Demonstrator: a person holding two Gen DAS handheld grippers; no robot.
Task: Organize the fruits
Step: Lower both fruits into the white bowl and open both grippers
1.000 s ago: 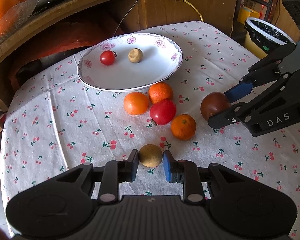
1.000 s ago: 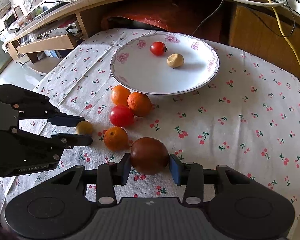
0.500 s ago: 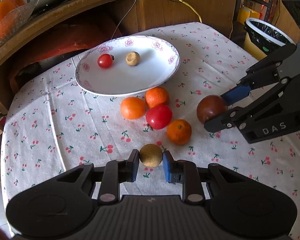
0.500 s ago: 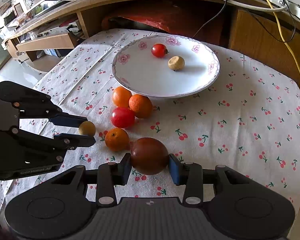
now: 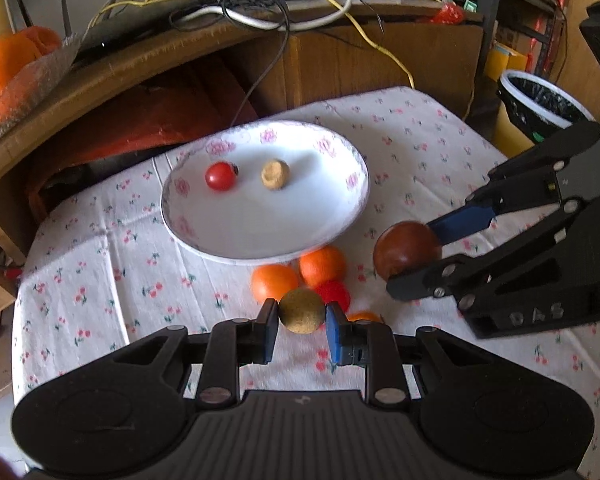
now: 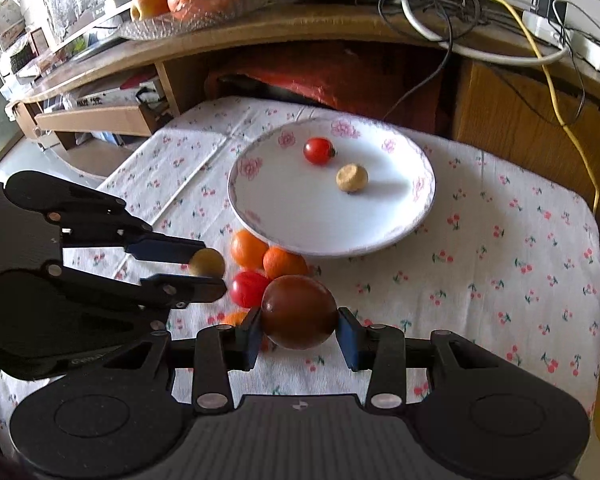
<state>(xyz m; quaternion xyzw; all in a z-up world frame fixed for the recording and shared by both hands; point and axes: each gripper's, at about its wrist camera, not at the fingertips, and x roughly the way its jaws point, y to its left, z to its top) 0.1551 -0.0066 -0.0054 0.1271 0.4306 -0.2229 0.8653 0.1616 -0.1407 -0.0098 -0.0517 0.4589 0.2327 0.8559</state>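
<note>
A small tan round fruit (image 5: 302, 311) sits clamped between the fingers of the left gripper (image 5: 301, 320), on the near side of the floral plate (image 5: 340, 224). The right gripper (image 6: 299, 330) grips a dark reddish-brown fruit (image 6: 299, 312), also on the plate's near side; both seem lifted off the cherry-print tablecloth (image 6: 500, 264), though blur makes that uncertain. Just beside the plate's near rim lie two oranges (image 6: 247, 249) and a red tomato (image 6: 249, 289). On the plate rest a cherry tomato (image 6: 319, 150) and another tan fruit (image 6: 352, 178), apart.
</note>
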